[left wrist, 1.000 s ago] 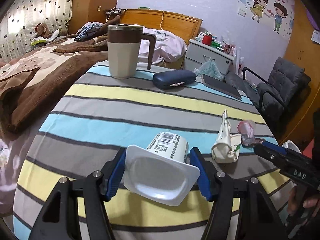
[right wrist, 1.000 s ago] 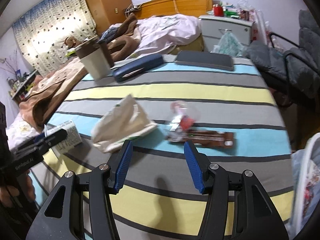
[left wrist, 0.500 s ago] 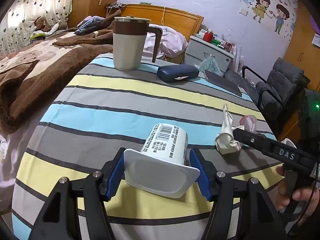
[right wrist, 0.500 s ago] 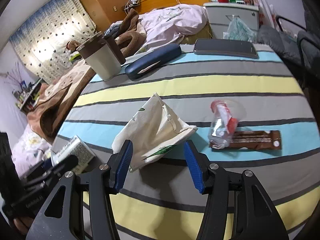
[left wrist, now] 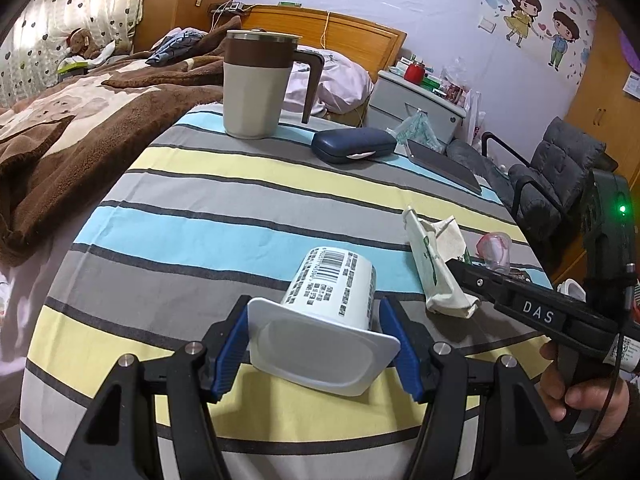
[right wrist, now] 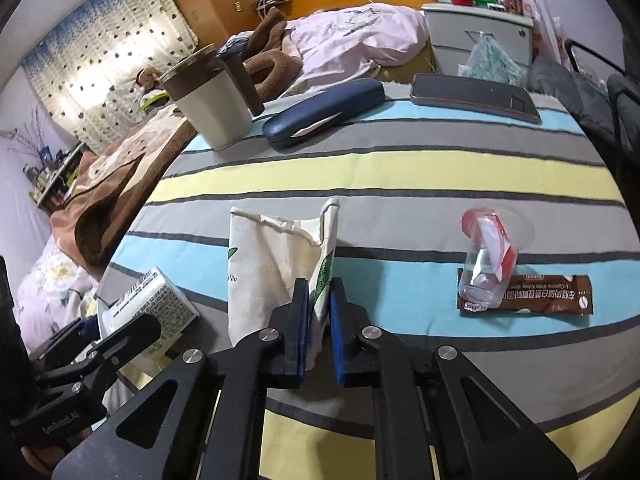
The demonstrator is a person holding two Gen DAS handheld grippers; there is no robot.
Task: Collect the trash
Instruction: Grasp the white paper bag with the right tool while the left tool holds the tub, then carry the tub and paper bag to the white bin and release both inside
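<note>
Pinching paper carton (right wrist: 280, 264) in right tongs (right wrist: 319, 316); yogurt cup (left wrist: 332, 292) btwn left tongs (left wrist: 320, 344).

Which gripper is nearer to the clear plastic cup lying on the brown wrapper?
Right. The right gripper, shut on the crumpled paper bag, sits just left of the clear plastic cup; the left gripper holds the yogurt cup beyond that bag.

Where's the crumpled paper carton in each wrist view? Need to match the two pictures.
Left wrist: crumpled paper carton right of centre, beside the yogurt cup, with the right gripper closed on it.
Right wrist: carton centre, pinched between the blue pads.
Shared landmark: beige mug at the table's far edge.
</note>
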